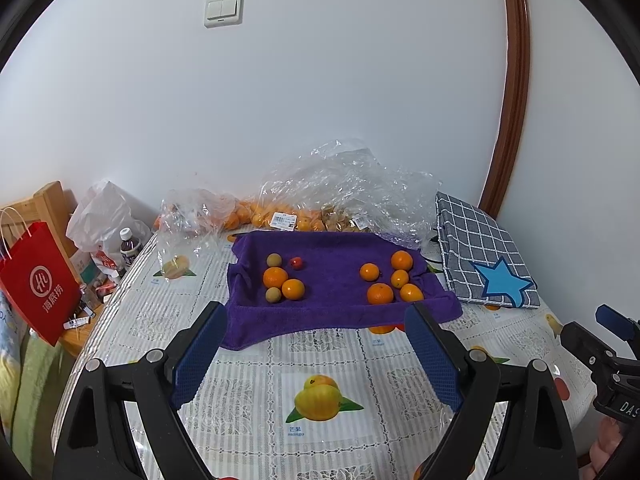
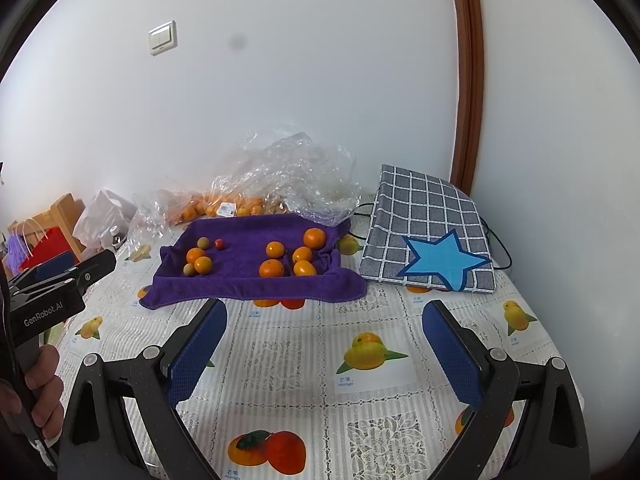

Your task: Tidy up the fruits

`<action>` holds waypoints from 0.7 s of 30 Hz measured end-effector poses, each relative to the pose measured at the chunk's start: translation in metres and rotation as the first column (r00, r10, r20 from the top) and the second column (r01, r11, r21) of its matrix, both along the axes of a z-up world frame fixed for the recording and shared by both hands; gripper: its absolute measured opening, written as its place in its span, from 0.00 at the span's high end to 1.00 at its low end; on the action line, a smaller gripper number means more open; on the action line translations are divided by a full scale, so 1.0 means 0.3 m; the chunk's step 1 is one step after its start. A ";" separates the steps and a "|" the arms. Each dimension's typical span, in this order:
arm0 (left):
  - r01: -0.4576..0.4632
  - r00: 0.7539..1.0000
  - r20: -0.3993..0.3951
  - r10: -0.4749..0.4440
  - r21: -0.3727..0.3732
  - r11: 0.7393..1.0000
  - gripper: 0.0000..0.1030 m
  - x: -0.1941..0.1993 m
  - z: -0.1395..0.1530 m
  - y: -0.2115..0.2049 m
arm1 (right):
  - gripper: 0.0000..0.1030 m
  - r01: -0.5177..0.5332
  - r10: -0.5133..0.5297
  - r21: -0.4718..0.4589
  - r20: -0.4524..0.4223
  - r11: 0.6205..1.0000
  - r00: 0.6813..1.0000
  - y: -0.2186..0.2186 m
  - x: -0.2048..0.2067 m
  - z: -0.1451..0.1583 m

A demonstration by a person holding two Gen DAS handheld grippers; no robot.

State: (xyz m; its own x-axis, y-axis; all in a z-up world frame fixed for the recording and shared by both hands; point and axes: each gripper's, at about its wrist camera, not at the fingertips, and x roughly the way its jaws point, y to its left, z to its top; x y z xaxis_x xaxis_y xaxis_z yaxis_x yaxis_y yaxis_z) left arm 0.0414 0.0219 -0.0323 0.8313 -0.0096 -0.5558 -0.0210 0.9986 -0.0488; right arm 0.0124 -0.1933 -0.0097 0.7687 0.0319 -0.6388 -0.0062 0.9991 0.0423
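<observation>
A purple towel lies on the table with fruit in two groups. The left group holds two oranges, two small brownish-green fruits and a small red fruit. Several oranges make up the right group. My left gripper is open, hanging over the table just before the towel's near edge, nothing between its fingers. My right gripper is open too, over bare tablecloth short of the towel's right part, and holds nothing.
Clear plastic bags with more oranges lie behind the towel against the wall. A grey checked cloth with a blue star sits at the right. A red paper bag, a bottle and clutter stand left of the table.
</observation>
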 end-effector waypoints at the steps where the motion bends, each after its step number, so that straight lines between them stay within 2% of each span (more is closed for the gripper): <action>1: -0.001 1.000 0.000 0.001 -0.001 1.000 0.13 0.000 0.000 0.000 | 0.06 0.000 0.000 -0.001 -0.001 1.000 1.000 0.000 0.000 0.001; 21: 0.002 1.000 0.001 -0.002 -0.001 1.000 0.12 -0.002 0.003 -0.002 | 0.06 -0.001 0.001 0.000 0.003 1.000 1.000 -0.002 -0.002 0.000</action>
